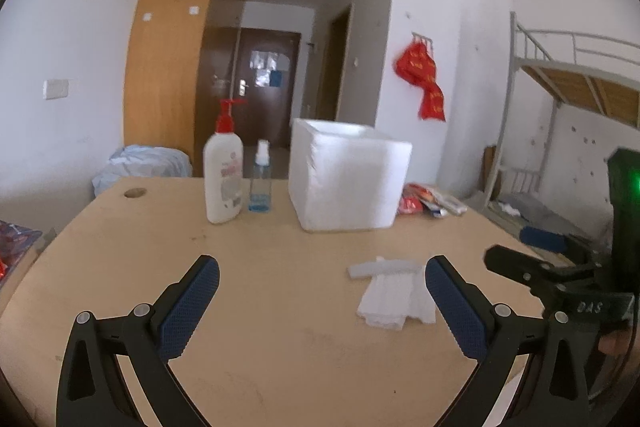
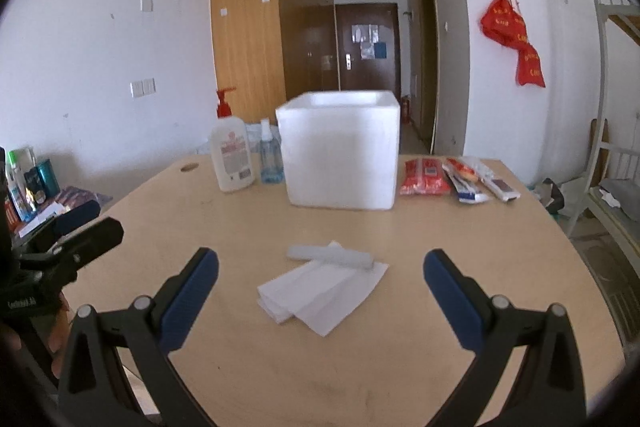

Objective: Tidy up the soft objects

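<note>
Both sets of jaws spread wide, empty, low in frame: left gripper (image 1: 322,301), right gripper (image 2: 320,297). Folded white cloths (image 2: 320,291) under a pale roll (image 2: 331,254), centre frame on the surface (image 2: 460,235), before the foam box (image 2: 340,155). Risk of pinching only the top layer and unfolding the stack.

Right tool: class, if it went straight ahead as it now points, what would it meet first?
Probably the white cloths lying on the table between its open fingers; beyond them stands the foam box. Depth is hard to judge.
</note>
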A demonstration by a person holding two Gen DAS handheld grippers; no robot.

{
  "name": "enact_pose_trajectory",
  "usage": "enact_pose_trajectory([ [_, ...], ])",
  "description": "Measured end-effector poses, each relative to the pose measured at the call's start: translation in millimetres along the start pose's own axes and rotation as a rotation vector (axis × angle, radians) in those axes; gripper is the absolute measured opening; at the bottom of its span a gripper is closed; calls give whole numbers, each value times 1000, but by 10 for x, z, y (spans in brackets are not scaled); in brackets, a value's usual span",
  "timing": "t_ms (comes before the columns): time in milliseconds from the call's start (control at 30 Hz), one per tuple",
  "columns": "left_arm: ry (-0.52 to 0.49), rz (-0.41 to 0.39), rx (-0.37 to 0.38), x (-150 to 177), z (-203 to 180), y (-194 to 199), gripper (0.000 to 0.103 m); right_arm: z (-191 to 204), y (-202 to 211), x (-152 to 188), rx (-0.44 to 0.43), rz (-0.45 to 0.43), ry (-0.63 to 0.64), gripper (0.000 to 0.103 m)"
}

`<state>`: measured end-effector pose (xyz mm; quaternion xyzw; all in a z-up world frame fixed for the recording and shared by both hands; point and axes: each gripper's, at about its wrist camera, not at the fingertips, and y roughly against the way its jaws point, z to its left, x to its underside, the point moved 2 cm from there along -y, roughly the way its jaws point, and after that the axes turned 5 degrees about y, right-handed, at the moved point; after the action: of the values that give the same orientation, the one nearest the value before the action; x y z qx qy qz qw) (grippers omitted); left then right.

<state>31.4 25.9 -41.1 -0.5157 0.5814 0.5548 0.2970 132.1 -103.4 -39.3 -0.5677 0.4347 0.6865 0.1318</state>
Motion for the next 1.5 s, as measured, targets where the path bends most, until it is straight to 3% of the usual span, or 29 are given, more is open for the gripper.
enact_pose_trajectory([
  [167,-59,41,26,104,-89,-124,103,-9,-116,28,0,33,16,103],
  [333,-42,67,96,100,-114,-233,103,-86,-254,6,1,62,7,103],
  [767,-26,159,94,140,-58,-663,103,-147,-696,-34,-42,142,45,103],
  [933,-17,180,105,134,-74,-815,103,-237,-847,-56,-78,169,31,103],
  [1200,-6,289,185,226,-232,-1140,103,-590,-797,-29,-72,166,-55,103],
  [1500,-23,429,204,403,-485,-1486,86,-768,-801,38,-84,172,-95,103],
])
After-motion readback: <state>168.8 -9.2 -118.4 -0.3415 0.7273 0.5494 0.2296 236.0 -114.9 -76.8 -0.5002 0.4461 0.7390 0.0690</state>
